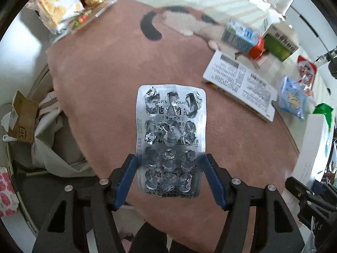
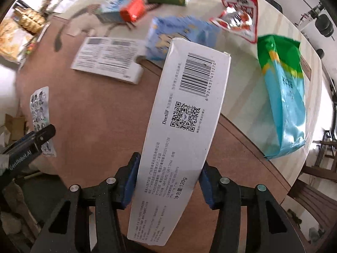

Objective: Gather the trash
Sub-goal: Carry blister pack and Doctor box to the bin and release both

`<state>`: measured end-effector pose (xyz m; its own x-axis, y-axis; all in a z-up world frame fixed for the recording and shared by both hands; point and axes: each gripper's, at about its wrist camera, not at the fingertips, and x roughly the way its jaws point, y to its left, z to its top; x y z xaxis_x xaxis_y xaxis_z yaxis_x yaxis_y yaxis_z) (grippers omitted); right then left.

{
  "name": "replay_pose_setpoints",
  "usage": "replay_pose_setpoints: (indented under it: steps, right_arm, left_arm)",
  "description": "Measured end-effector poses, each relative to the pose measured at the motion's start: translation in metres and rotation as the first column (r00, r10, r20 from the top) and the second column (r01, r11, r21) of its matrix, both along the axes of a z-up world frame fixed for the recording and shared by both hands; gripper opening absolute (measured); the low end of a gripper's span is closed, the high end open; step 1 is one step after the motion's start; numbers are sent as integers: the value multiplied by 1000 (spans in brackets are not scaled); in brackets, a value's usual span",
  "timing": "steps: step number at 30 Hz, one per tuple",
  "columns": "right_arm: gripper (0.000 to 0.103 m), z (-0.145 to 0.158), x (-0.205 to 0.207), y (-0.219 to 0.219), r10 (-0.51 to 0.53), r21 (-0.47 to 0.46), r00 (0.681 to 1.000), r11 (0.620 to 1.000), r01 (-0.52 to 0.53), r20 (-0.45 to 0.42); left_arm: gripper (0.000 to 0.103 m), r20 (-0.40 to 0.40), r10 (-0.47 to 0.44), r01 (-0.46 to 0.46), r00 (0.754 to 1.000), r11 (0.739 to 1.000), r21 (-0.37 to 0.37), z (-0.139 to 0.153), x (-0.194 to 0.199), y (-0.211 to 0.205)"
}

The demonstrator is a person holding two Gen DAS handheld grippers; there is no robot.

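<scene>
while both grippers point down over it, the round table (image 1: 105, 80) with its pinkish-brown mat fills most of each view, its far side littered with packaging. green and blue snack bag (image 2: 284, 103) lies on the pale right part of the table, well apart from the grippers. flat white printed carton (image 1: 240, 84) rests on the mat beyond. long white toothpaste box (image 2: 181, 130), barcode up, is clamped at its sides by the right gripper (image 2: 168, 181), held above the mat. emptied foil blister pack (image 1: 170, 139) is pinched at both edges by the left gripper (image 1: 170, 177), clear of the mat.
</scene>
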<state>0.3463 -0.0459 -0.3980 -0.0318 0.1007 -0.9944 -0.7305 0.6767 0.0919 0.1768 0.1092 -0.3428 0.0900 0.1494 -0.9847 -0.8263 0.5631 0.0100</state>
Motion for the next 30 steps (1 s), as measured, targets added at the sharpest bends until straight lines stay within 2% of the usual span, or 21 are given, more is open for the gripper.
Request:
replay_pose_setpoints:
  steps: [6,10,13,17,20,23,26,28,30]
  right_arm:
    - [54,36,-47,14,74,66,997,995,-73,-4]
    - [53,57,-99,30,152,103,988,983,-149,-20]
    - [53,71,-144,45,208,117,977,972,-203,-33]
    - [53,48,-208,55,292,117,953,952,-281,-84]
    - [53,4,-253,61,353,87,924,935,-343,-147]
    - [53,-54,-292,62,387,39,891,920,-390,-237]
    - [53,-137,-318,64,376,-12,854,913,-407,-361]
    - [53,-185,-327,66,356,-36,839,913,-405,-411]
    - [53,-241,-339,68,345,-58,813,907,-418,-469]
  left_arm:
    - [62,78,46,-48,996,999,20,42,-69,3]
    - [62,107,103,-103,989,995,-6,47,-130,10]
    - [62,123,160,-155,980,987,-47,43,-184,8]
    - [62,117,231,-216,966,968,-129,16,-254,4]
    - [62,88,287,-265,954,943,-203,-28,-298,4]
    - [62,61,363,-328,930,893,-309,-92,-338,6]
    - [62,35,424,-378,905,840,-389,-155,-364,10]
    - [62,5,457,-411,890,806,-426,-205,-379,14]
    - [62,-12,483,-426,876,761,-489,-261,-391,17]
